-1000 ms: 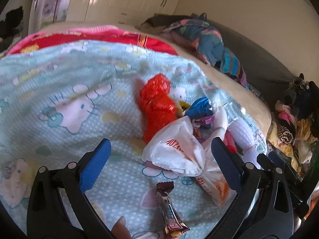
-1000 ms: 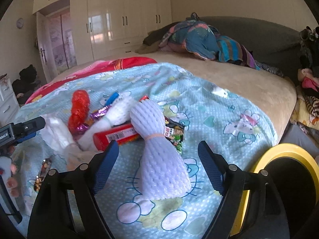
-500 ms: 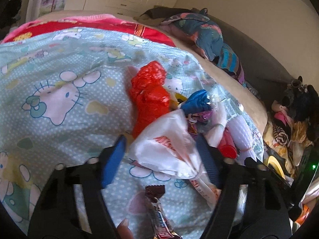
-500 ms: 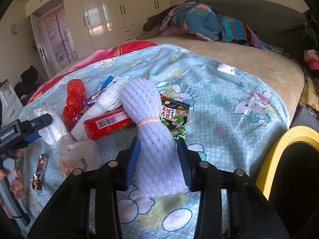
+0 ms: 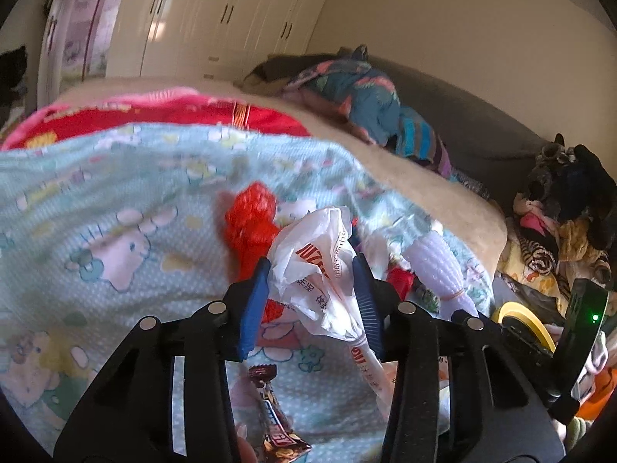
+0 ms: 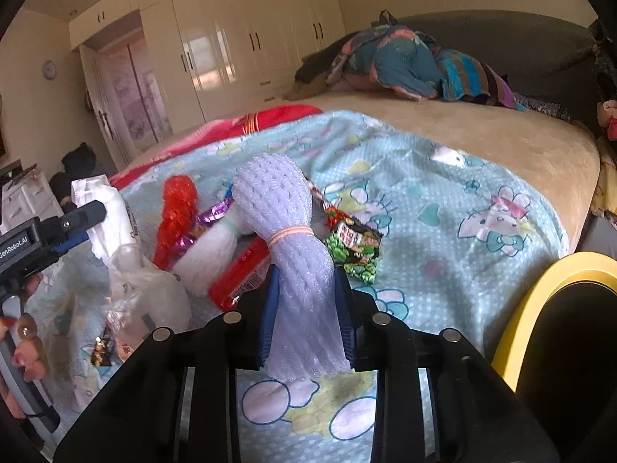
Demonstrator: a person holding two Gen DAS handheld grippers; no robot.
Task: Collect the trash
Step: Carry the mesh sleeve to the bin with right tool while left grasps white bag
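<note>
My left gripper (image 5: pixel 312 281) is shut on a crumpled white plastic bag (image 5: pixel 320 266) with red print and holds it above the bed. My right gripper (image 6: pixel 304 297) is shut on a white foam net bundle (image 6: pixel 297 254) tied with a rubber band. More trash lies on the blue cartoon blanket (image 6: pixel 443 231): a red net bag (image 6: pixel 177 212), a red tube (image 6: pixel 241 281), a green snack packet (image 6: pixel 354 250), a second foam net (image 6: pixel 216 254) and a candy bar wrapper (image 5: pixel 275 420). The left gripper with its bag also shows in the right wrist view (image 6: pixel 83 212).
A yellow-rimmed bin (image 6: pixel 540 308) stands beside the bed at the right; it also shows in the left wrist view (image 5: pixel 520 324). Folded clothes (image 6: pixel 405 61) lie at the bed's far end. Soft toys and clothes (image 5: pixel 559 231) are piled at the right. Wardrobes (image 6: pixel 250 38) line the back wall.
Both grippers went from open to shut. The left closed on the white plastic bag and lifted it. The right closed on the foam net bundle.
</note>
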